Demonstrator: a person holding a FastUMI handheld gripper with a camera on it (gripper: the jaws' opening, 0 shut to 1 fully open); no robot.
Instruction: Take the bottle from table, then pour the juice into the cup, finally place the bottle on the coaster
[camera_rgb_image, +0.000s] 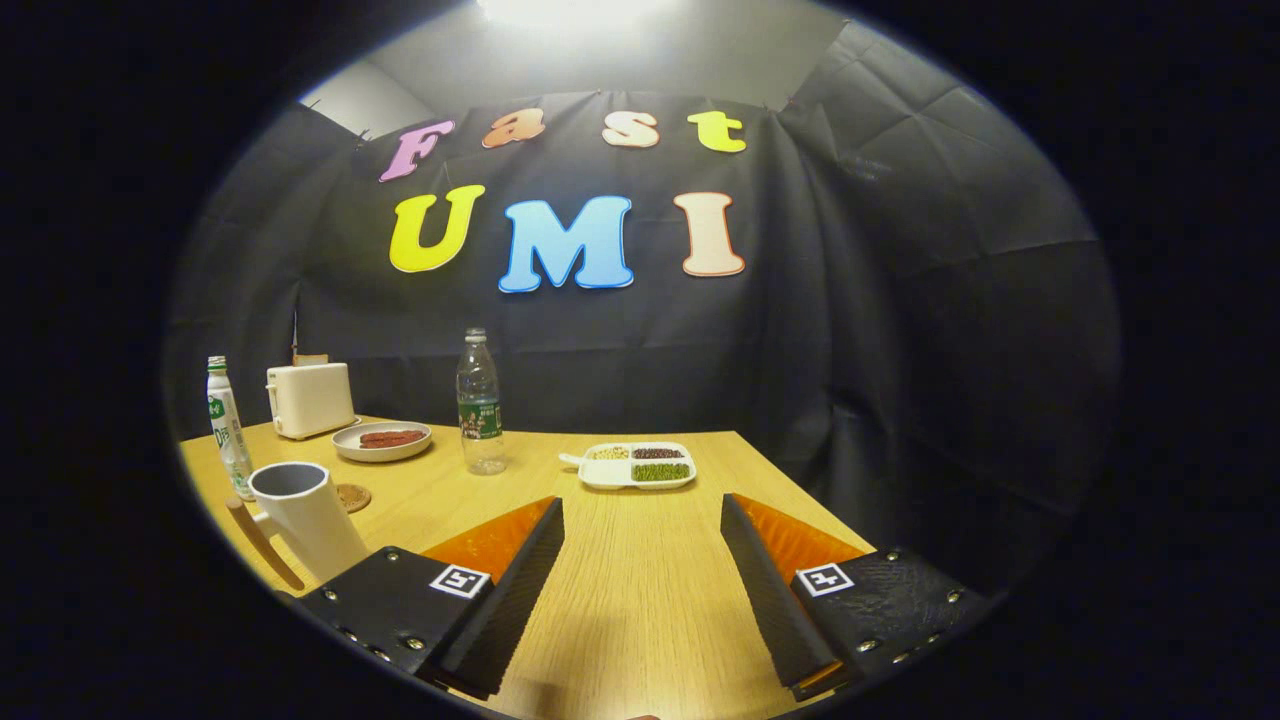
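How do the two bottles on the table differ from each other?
The clear bottle is see-through with a small green label at its middle; the white bottle is opaque white with green print. The clear bottle stands mid-table, beyond the open hand-held gripper and beside the plate; the white bottle stands at the table's edge, behind the cup and by the coaster. Both stand upright with caps on.

Dim booth, harsh overhead glare, fisheye-bent edges, sharp centre, soft sheen on the table (640, 590).
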